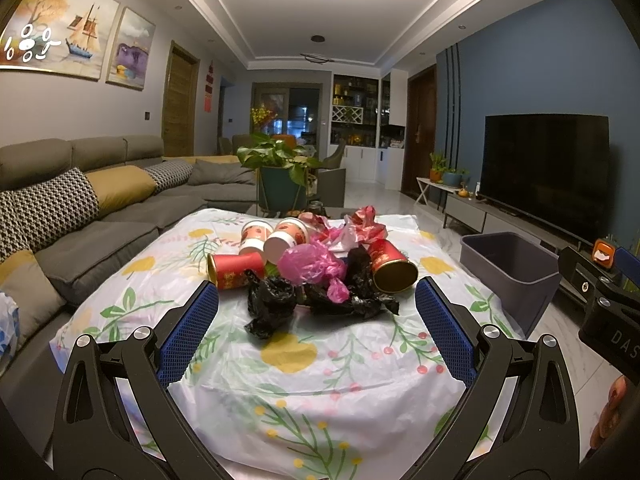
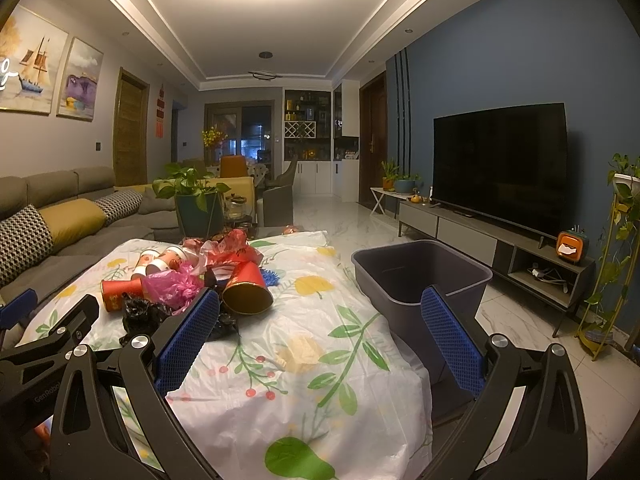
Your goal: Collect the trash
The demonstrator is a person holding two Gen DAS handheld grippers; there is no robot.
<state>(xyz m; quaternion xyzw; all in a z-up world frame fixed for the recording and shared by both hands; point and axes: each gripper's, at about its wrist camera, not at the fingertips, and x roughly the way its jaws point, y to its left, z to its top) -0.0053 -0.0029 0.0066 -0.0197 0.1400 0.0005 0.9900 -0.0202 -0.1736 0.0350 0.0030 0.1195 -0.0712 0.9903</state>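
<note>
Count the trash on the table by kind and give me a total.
Red cans: 2, both lying on their sides
Paper cups: 2
Pink bags: 1
Black bags: at least 2, tangled
Red and white wrapping: 1 bundle
Total: about 8, all on the table; the grey bin looks empty.

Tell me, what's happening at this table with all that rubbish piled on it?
A person holds a two-finger gripper in each hand to clear trash. Both the left gripper and the right gripper are open and empty above the flowery tablecloth. The trash pile, red tubes, paper cups, pink and black bags, sits untouched. The grey bin beside the table looks empty.
</note>
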